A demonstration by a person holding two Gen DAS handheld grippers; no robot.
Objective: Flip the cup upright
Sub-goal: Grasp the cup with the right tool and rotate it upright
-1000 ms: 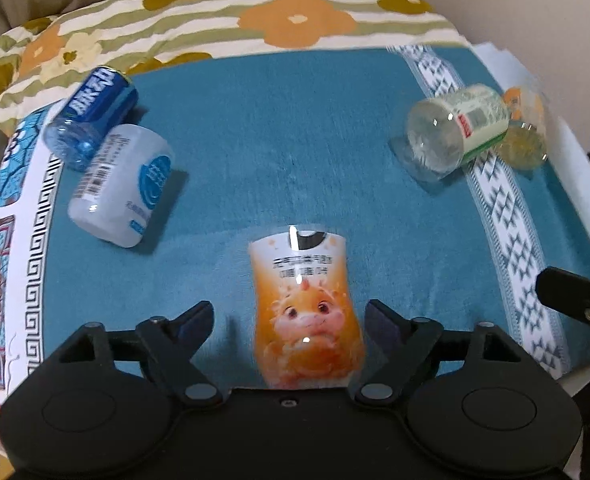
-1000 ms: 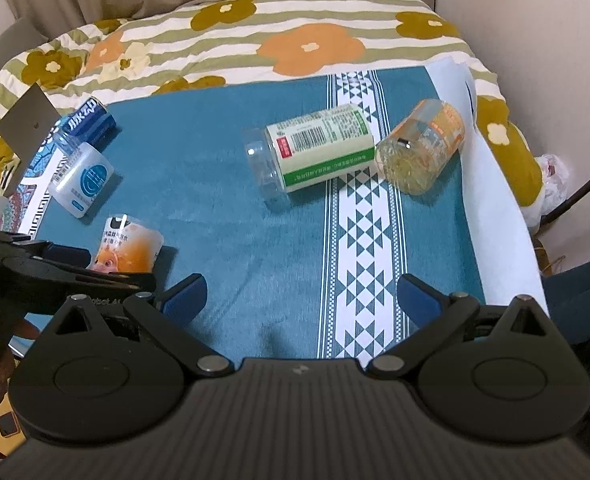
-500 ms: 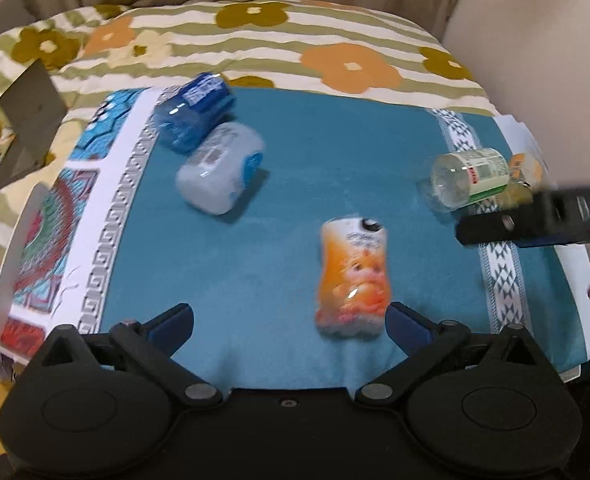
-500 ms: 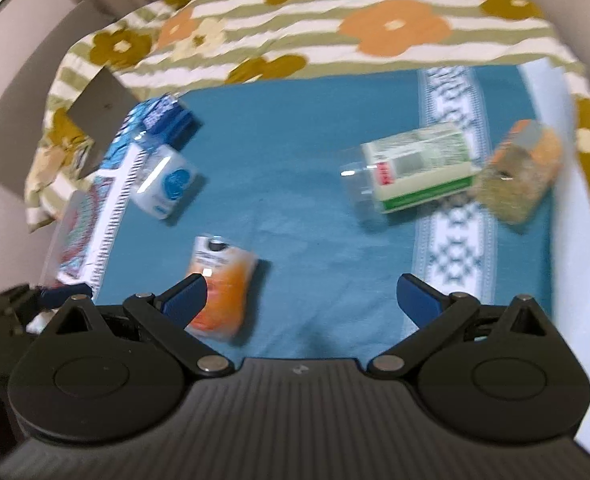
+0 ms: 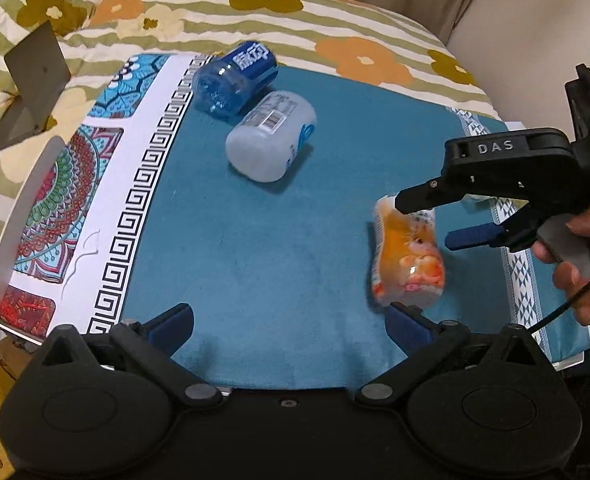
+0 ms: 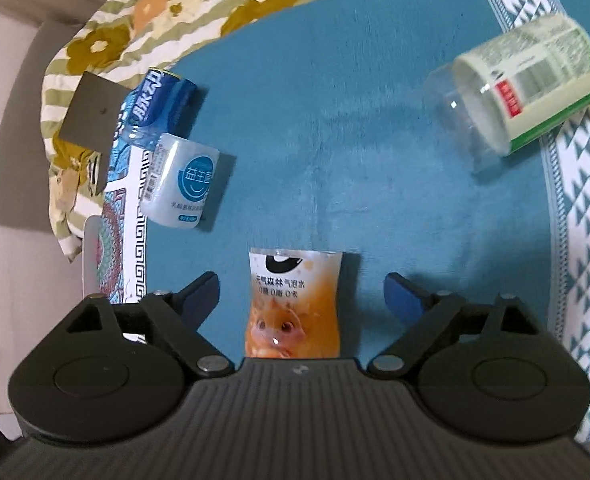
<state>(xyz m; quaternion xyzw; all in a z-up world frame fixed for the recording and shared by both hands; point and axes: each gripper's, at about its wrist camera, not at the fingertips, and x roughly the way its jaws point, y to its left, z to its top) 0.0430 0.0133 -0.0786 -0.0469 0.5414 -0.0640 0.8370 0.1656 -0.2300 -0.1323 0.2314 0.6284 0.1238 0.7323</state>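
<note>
An orange cup with a cartoon animal label (image 5: 409, 256) lies on its side on the teal cloth (image 5: 255, 240). In the right wrist view the cup (image 6: 294, 304) lies between my right gripper's open fingers, which touch nothing. My right gripper (image 6: 302, 294) also shows in the left wrist view (image 5: 425, 218), hovering over the cup with jaws apart. My left gripper (image 5: 291, 320) is open and empty, low at the cloth's near edge, left of the cup.
A blue cup (image 5: 235, 76) and a white cup (image 5: 271, 140) lie on their sides at the far left. A green-labelled clear cup (image 6: 523, 84) lies at the far right. A flowered bedspread (image 5: 255, 12) surrounds the cloth. A grey laptop-like object (image 5: 31, 80) stands at left.
My left gripper has backed off and moved left, away from the orange cup. My right gripper has swung in over the cup, which now lies between its fingers.
</note>
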